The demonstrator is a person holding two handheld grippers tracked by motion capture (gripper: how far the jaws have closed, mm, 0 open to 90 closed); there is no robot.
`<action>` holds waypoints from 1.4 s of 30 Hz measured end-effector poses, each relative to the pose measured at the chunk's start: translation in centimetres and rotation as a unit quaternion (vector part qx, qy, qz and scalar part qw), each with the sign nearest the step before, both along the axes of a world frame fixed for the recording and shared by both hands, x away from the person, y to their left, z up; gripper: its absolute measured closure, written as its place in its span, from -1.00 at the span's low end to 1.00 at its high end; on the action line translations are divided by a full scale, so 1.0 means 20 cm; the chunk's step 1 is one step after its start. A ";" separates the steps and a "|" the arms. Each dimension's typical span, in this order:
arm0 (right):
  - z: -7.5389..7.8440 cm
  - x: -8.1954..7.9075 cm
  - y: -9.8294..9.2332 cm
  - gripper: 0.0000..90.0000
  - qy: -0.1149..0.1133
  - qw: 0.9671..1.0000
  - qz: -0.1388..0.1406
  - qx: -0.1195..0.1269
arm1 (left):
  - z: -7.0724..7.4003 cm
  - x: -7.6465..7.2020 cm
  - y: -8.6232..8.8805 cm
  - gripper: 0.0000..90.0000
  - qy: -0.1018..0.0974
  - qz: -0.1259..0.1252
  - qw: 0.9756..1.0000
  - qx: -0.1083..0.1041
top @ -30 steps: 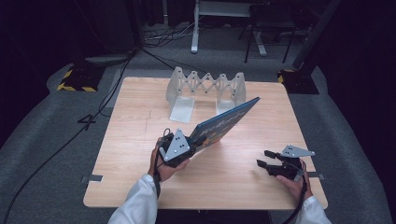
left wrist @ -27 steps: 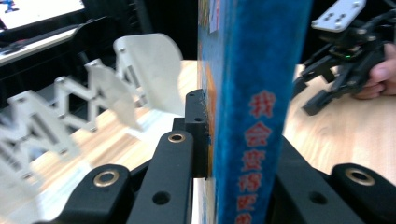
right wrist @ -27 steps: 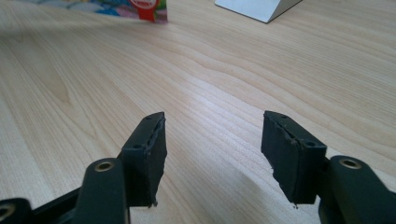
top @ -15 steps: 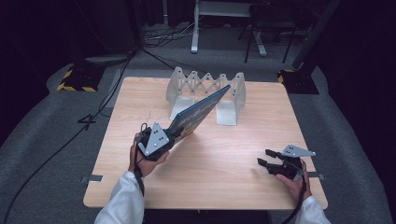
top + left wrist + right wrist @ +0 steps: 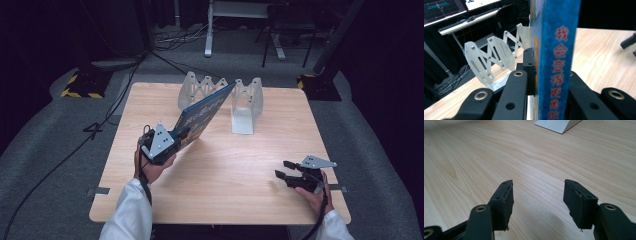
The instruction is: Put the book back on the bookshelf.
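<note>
The book (image 5: 202, 117) has moved left toward the rack (image 5: 220, 90), clamped in the left gripper (image 5: 177, 136); the right gripper (image 5: 280, 174) (jaws wide) rests near the table's (image 5: 225, 195) right corner.

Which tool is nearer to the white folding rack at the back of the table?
Left. The left tool holds a blue book beside the rack; the right tool rests open near the table's front edge.

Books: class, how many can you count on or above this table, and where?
1. The blue book is clamped in the left gripper, tilted up towards the white folding rack. Nothing appears hidden.
</note>
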State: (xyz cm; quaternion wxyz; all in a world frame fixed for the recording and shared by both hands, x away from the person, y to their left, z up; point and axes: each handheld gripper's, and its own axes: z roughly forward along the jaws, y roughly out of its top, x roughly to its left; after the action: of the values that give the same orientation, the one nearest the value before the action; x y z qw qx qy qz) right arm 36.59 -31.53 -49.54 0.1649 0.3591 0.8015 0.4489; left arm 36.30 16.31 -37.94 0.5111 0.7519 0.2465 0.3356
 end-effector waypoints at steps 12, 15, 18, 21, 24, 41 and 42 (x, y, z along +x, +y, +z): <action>-0.01 0.00 0.02 -0.04 0.001 1.000 0.015 -0.014 | 0.00 0.17 0.01 0.84 0.005 0.022 1.000 -0.018; -0.01 -0.01 0.04 -0.04 0.000 0.999 0.026 -0.028 | -0.02 0.20 0.00 0.84 0.003 0.032 0.999 -0.022; -0.01 -0.01 0.04 -0.04 -0.002 0.999 0.029 -0.031 | -0.02 0.22 0.00 0.84 0.004 0.036 0.999 -0.030; -0.02 0.00 0.04 -0.05 0.005 0.999 0.027 -0.039 | -0.05 0.25 0.00 0.84 0.008 0.047 0.998 -0.049; -0.02 0.00 0.05 -0.05 0.002 0.999 0.029 -0.043 | -0.07 0.26 0.01 0.84 0.013 0.053 0.996 -0.066; -0.03 -0.01 0.09 -0.26 0.010 0.996 0.057 -0.074 | -0.21 0.33 -0.01 0.84 0.042 0.100 0.988 -0.113; -0.03 -0.01 0.09 -0.26 0.010 0.995 0.057 -0.075 | -0.21 0.33 -0.01 0.84 0.042 0.100 0.988 -0.113</action>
State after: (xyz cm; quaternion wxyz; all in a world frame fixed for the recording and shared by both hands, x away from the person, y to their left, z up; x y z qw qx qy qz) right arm 36.45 -29.80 -50.17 0.1570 0.3041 0.8537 0.3925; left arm 42.97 16.11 -42.24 0.5460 0.6745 0.3780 0.3226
